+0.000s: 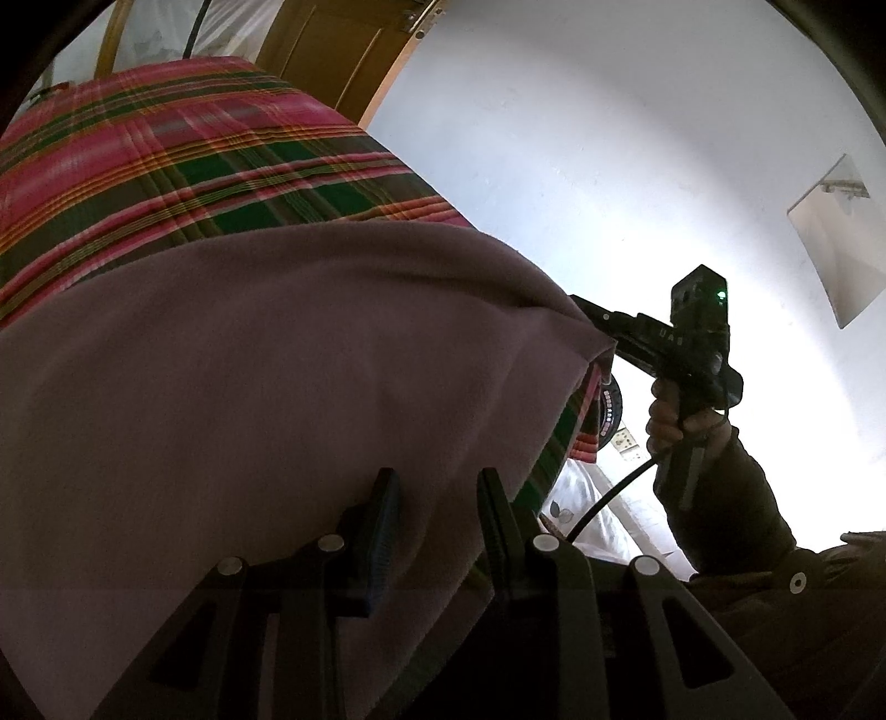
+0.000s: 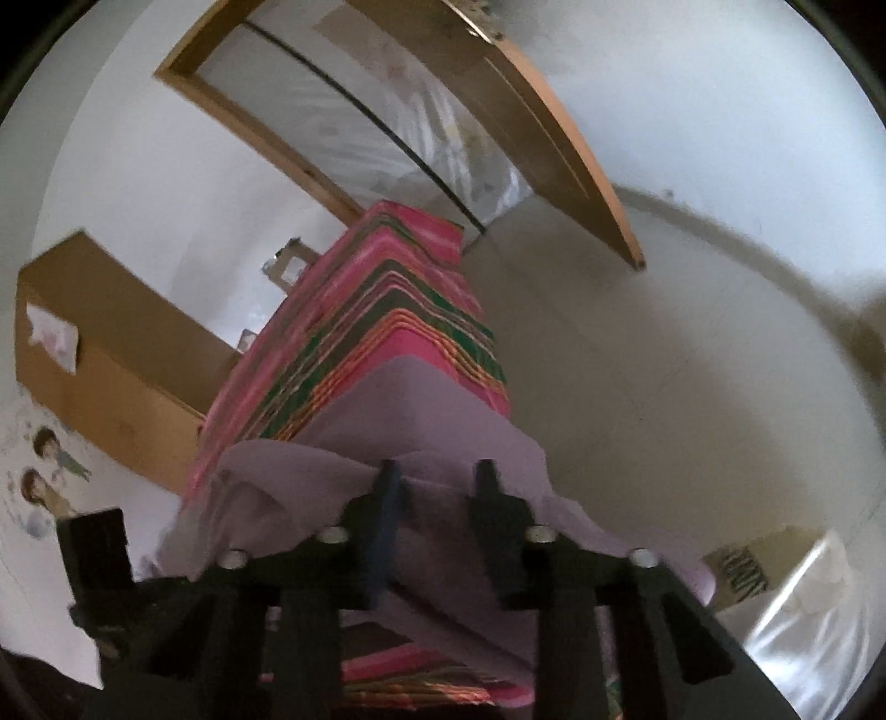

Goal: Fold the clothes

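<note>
Left wrist view, left to right. A plaid-covered bed (image 1: 183, 166), striped pink, green and orange, fills the upper left and runs away toward a wooden door (image 1: 332, 50). A mauve garment (image 1: 249, 376) lies spread over the near part of the bed, its far edge crossing the plaid; its right edge droops over the bed's right side. The left gripper (image 1: 437, 498) stands over the garment near that edge, its fingers (image 1: 382, 515) apart with cloth between them; whether the pads press it cannot be told. To the right, beyond the bed's edge, open floor (image 1: 609, 166) offers free room. There the right gripper (image 1: 601, 324), carried by a hand (image 1: 673, 410), meets the garment's right corner.

Right wrist view. A cardboard box (image 2: 105, 354) stands left of the bed. The garment's long axis cannot be told. The right gripper's jaws are partly parted, with a raised fold of cloth between them; a firm grasp cannot be confirmed. Bare floor lies to the right.
</note>
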A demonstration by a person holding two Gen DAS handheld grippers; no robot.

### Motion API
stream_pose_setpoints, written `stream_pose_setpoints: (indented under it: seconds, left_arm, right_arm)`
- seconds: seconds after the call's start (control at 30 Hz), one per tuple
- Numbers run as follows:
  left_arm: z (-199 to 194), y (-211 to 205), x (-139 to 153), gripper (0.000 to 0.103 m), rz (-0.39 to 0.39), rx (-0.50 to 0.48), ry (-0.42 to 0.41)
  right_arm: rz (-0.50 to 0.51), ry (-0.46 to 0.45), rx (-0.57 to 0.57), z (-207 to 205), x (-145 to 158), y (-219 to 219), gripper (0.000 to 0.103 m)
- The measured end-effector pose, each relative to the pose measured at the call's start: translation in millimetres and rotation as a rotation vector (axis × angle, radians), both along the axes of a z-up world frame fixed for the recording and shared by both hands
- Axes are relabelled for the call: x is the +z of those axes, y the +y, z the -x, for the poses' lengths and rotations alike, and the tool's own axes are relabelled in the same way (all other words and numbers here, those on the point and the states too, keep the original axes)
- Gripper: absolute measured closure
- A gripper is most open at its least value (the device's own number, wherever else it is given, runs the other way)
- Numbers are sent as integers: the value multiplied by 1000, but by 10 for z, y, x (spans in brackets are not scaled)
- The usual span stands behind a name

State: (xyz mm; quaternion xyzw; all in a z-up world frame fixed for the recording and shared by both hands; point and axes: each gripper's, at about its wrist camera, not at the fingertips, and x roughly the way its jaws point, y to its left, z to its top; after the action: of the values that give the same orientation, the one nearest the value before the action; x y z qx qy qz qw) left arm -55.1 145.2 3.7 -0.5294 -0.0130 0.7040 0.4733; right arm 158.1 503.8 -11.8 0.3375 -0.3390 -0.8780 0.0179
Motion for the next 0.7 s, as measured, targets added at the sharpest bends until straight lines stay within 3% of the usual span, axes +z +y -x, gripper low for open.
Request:
stream_pose_setpoints:
  seconds: [0.03, 0.1, 0.53, 0.7]
  left_arm:
    - [4, -3, -2, 74, -2, 0, -1]
    - [10, -5, -3, 74, -4, 0, -3]
    - [10, -31, -6, 74, -6, 3, -1]
    - [0, -48, 4, 73, -6, 4, -1]
  right_arm:
    - [-32, 0, 5, 8, 30, -36, 92]
    - [-88, 3, 7, 19, 85, -91, 96]
    - [-217, 30, -98, 291, 312, 81, 102]
    - [-176, 8, -84, 528, 276, 197, 102]
